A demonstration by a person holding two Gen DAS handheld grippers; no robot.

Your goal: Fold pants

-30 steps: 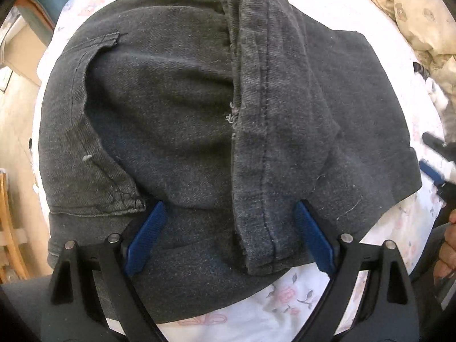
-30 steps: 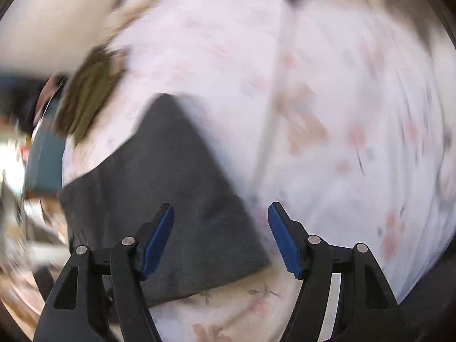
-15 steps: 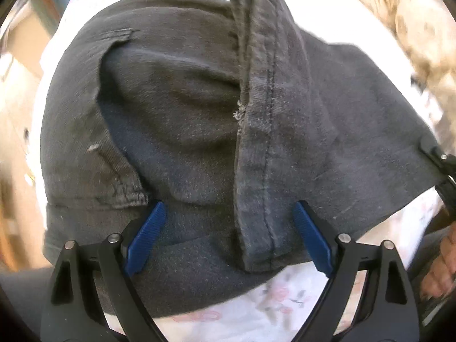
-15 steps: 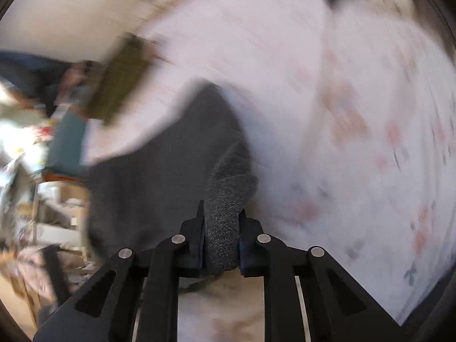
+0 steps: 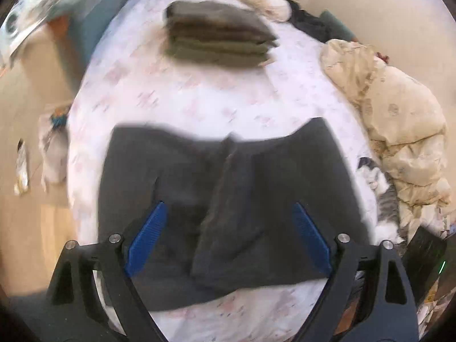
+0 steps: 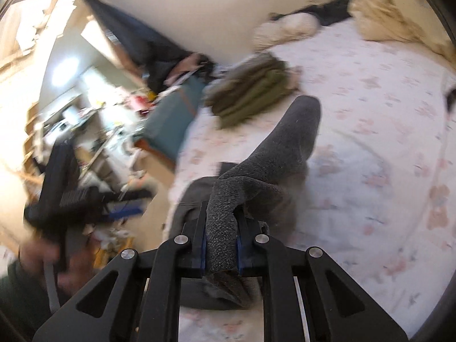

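Note:
The dark grey pants [image 5: 228, 193] lie partly folded on the floral bed sheet [image 5: 199, 97], with a raised seam fold down the middle. My left gripper [image 5: 228, 233] is open and held above the pants' near edge, touching nothing. My right gripper [image 6: 221, 245] is shut on a corner of the pants [image 6: 273, 154] and lifts it off the sheet [image 6: 370, 142], so the cloth rises in a ridge. The left gripper also shows in the right wrist view [image 6: 85, 196], blurred, at the left.
A stack of folded olive garments [image 5: 216, 37] lies at the far end of the bed, also in the right wrist view [image 6: 250, 91]. A cream duvet [image 5: 393, 114] is bunched along the right. A grey-and-white cat [image 5: 382, 193] lies beside it. A teal chair [image 6: 171, 119] and clutter stand off the bed's left side.
My right gripper closed on the pants' corner and has lifted it up. My left gripper has pulled back and up from the pants, so more of the bed shows.

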